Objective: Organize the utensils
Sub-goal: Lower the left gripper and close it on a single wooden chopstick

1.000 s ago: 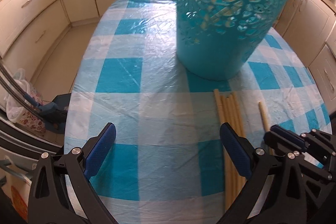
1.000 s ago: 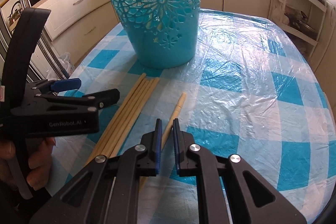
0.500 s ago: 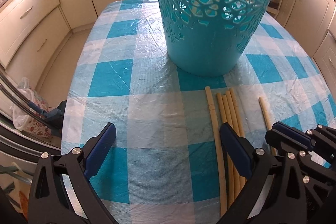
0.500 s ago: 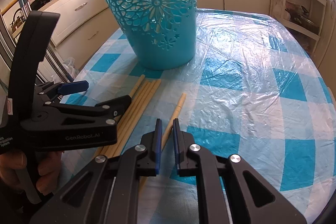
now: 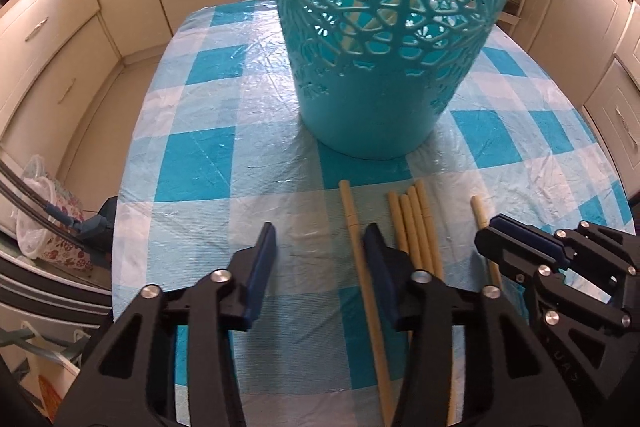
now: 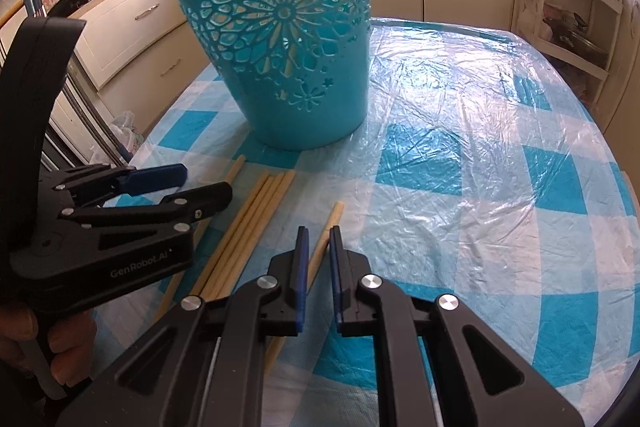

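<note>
Teal basket [image 5: 384, 39], upright on checked surface [image 5: 192, 163]. Six chopsticks [image 5: 416, 227] flat, just before it: four bunched, one apart each side. Left gripper [image 5: 320, 259]: fingers spread, unloaded, leftmost stick [image 5: 354, 227] between them. Right gripper [image 6: 319, 267]: fingers nearly together, straddling the rightmost stick [image 6: 330, 227]; grip uncertain.

Table [image 5: 192, 163] covered by a blue-and-white checked cloth under clear plastic film. A teal perforated basket [image 5: 384, 39] stands upright on it. Near the basket's base lie wooden chopsticks: one single stick [image 5: 352, 223] at left, a touching bundle [image 5: 416, 223] beside it, another single stick [image 5: 480, 215] at right.
</note>
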The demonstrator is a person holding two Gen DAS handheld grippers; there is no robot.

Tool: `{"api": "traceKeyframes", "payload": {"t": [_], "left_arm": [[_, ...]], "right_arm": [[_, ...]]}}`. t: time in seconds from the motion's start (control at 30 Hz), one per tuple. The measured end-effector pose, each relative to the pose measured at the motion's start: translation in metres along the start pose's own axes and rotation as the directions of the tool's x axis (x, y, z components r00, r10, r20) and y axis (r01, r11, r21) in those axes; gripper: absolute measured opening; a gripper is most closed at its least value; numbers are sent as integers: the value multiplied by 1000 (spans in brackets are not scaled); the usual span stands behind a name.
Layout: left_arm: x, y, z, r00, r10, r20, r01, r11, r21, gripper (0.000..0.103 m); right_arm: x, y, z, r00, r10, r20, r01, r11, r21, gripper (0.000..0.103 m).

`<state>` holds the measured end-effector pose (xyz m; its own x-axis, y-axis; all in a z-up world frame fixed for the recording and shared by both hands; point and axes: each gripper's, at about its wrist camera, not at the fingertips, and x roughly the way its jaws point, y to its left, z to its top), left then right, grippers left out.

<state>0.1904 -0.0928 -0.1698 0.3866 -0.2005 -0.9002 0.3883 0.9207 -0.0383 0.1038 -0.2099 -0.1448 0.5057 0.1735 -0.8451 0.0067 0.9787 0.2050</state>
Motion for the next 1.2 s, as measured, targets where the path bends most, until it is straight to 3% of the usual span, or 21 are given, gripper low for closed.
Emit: {"api": "traceKeyframes", "payload": {"t": [0.17, 0.73, 0.83, 1.0, 1.2], "left_arm": [[-3, -6, -2, 1000, -19, -15, 19, 1000, 18, 19], [-9, -15, -16, 1000, -19, 5, 19, 1000, 25, 17], [-11, -15, -19, 999, -46, 18, 46, 999, 24, 6], [-12, -12, -21, 997, -74, 23, 74, 997, 4, 5], [-27, 7, -20, 986, -157, 46, 160, 985, -60, 5]], "right_arm": [[-2, -6, -1, 1000, 24, 4, -24, 999, 24, 11], [-5, -7, -2, 998, 64, 10, -65, 998, 25, 22], [-5, -8, -2, 997, 70, 11, -71, 997, 32, 22], [-6, -13, -2, 997, 78, 13, -79, 996, 40, 22], [-8, -14, -3, 996, 84, 14, -85, 995, 49, 22]]}}
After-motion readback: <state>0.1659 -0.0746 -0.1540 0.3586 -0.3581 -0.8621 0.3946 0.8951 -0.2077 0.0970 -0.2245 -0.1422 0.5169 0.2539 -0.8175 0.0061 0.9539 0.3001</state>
